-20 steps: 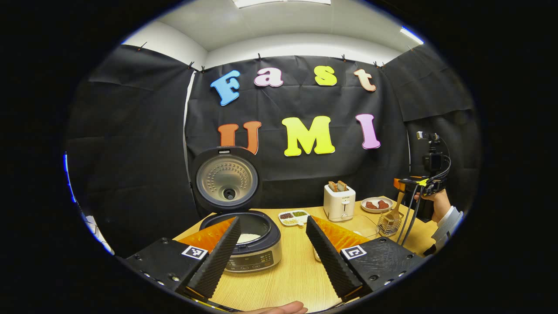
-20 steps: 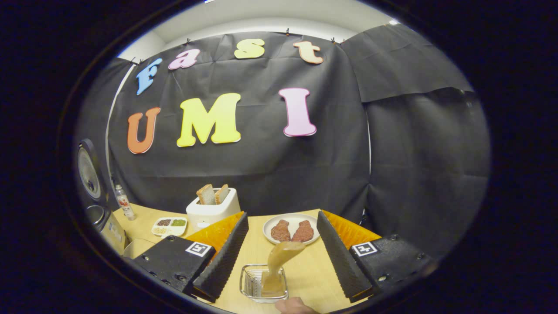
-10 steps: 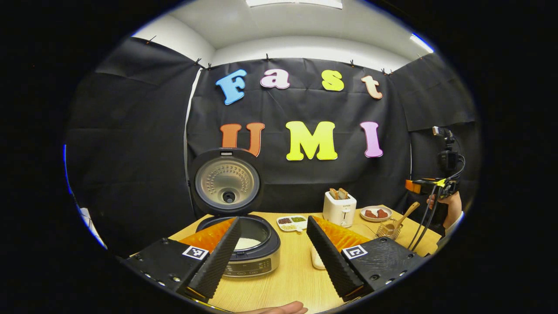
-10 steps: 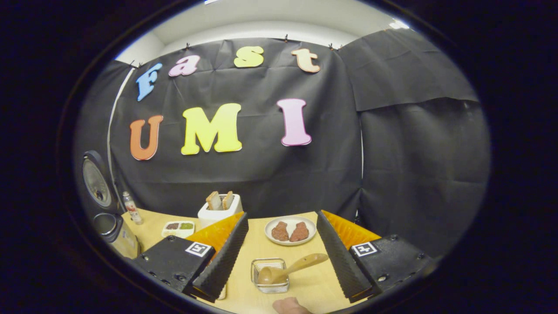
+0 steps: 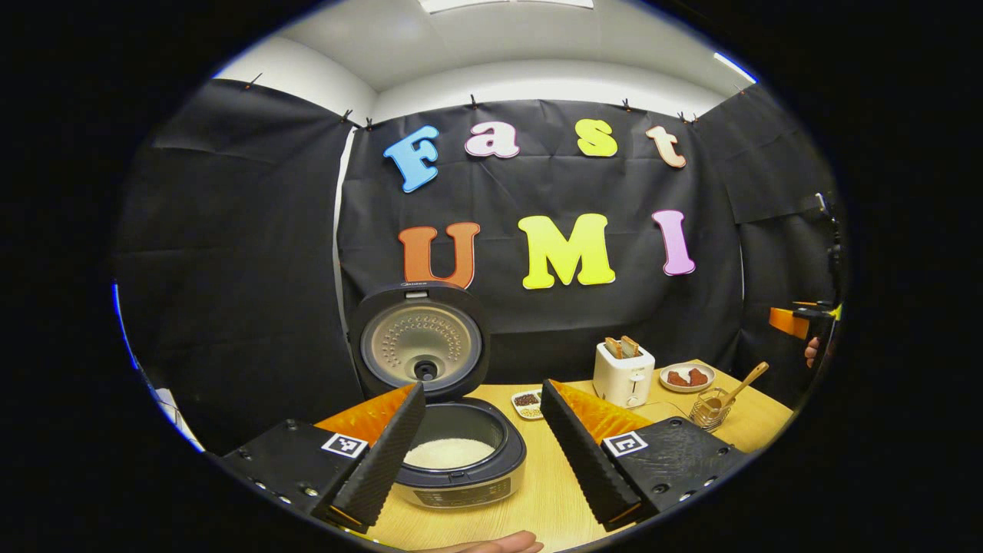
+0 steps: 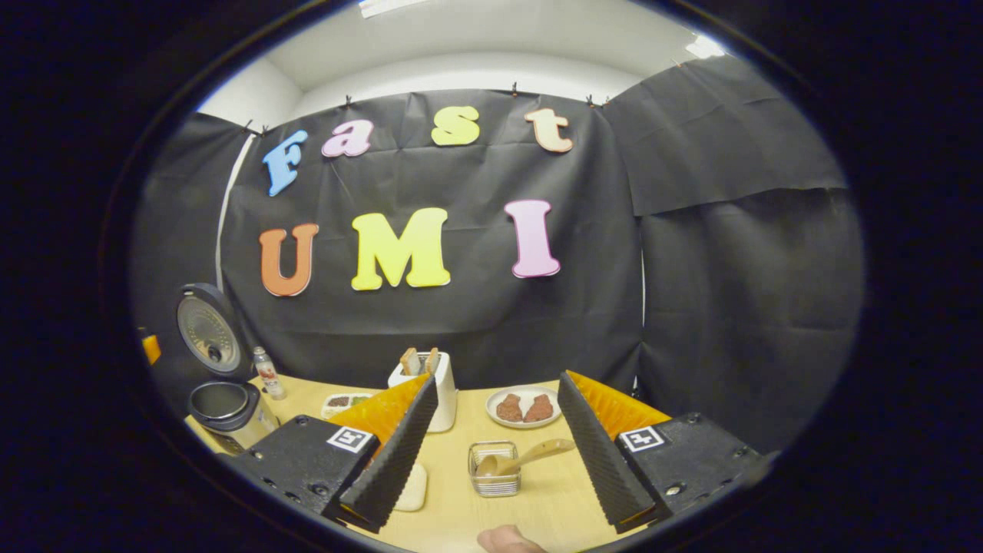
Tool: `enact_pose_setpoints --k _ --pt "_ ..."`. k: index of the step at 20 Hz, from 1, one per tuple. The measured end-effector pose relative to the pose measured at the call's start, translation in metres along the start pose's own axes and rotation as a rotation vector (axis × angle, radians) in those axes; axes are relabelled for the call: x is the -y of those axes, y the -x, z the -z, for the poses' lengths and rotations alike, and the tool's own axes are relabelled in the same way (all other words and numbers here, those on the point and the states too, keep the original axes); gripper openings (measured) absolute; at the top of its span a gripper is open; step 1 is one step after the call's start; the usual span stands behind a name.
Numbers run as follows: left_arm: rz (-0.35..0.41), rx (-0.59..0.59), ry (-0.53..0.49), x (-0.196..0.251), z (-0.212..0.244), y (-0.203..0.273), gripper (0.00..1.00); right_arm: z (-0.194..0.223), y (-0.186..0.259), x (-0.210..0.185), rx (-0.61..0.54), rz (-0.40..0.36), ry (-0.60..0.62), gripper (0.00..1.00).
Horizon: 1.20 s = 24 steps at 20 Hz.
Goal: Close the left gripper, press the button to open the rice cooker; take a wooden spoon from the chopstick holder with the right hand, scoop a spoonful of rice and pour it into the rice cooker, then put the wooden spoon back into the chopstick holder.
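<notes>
The wooden spoon [image 6: 524, 458] leans in the chopstick holder [image 6: 494, 479], handle toward two o'clock, returned. Both the right gripper [image 6: 496, 453] and left gripper [image 5: 482, 449] gape empty; the rice cooker [image 5: 461, 461] stands open, holding rice.

I see a white toaster [image 6: 428, 388] with two bread slices [image 5: 621, 346] upright in its slots, a white plate [image 6: 522, 416] bearing two brown meat pieces just beside it, a divided dish of grains [image 5: 527, 400], a small bottle [image 6: 267, 372], the wooden table [image 5: 553, 499] beneath
</notes>
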<state>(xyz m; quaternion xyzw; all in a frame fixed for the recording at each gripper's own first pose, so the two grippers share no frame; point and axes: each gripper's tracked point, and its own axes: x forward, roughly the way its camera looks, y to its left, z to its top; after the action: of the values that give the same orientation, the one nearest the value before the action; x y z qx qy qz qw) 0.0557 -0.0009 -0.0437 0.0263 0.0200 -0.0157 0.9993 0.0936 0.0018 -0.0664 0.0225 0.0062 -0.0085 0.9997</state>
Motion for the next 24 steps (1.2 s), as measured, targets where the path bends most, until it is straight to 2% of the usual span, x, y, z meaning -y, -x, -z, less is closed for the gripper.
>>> enact_pose_setpoints --k 4,5,10,12,13,14,16,19,20,21,23,24 --pt "-0.028 0.019 -0.035 -0.017 -0.028 -0.011 0.96 0.004 0.031 -0.004 0.027 0.009 0.018 1.00" --pt "-0.028 0.023 -0.037 -0.019 -0.034 -0.015 0.96 0.005 0.038 -0.006 0.030 -0.001 0.020 0.98" --pt "-0.028 0.052 -0.004 -0.036 -0.073 -0.041 0.96 0.019 0.052 -0.025 0.020 -0.070 0.048 1.00" --pt "-0.026 0.098 -0.004 -0.042 -0.100 -0.050 0.96 0.025 0.055 -0.035 0.008 -0.102 0.045 0.98" --pt "-0.012 0.117 -0.004 -0.042 -0.110 -0.056 0.96 0.027 0.056 -0.040 0.003 -0.119 0.043 1.00" --pt "-0.007 0.131 -0.003 -0.045 -0.120 -0.064 0.96 0.028 0.056 -0.043 0.002 -0.131 0.044 0.98" --pt "-0.019 0.153 0.003 -0.057 -0.134 -0.083 0.96 0.032 0.058 -0.049 0.001 -0.153 0.046 1.00" --pt "-0.060 0.153 0.005 -0.076 -0.140 -0.121 0.96 0.033 0.056 -0.055 0.007 -0.180 0.028 0.98" --pt "-0.077 0.147 0.001 -0.083 -0.139 -0.135 0.96 0.032 0.055 -0.054 0.014 -0.179 0.012 1.00" --pt "-0.078 0.139 -0.006 -0.087 -0.135 -0.150 0.96 0.031 0.054 -0.053 0.022 -0.179 -0.002 0.98" --pt "-0.084 0.118 -0.012 -0.097 -0.127 -0.173 0.96 0.032 0.053 -0.052 0.037 -0.179 -0.031 1.00" --pt "-0.094 0.114 -0.003 -0.103 -0.124 -0.185 0.96 0.032 0.053 -0.054 0.041 -0.187 -0.043 0.97"
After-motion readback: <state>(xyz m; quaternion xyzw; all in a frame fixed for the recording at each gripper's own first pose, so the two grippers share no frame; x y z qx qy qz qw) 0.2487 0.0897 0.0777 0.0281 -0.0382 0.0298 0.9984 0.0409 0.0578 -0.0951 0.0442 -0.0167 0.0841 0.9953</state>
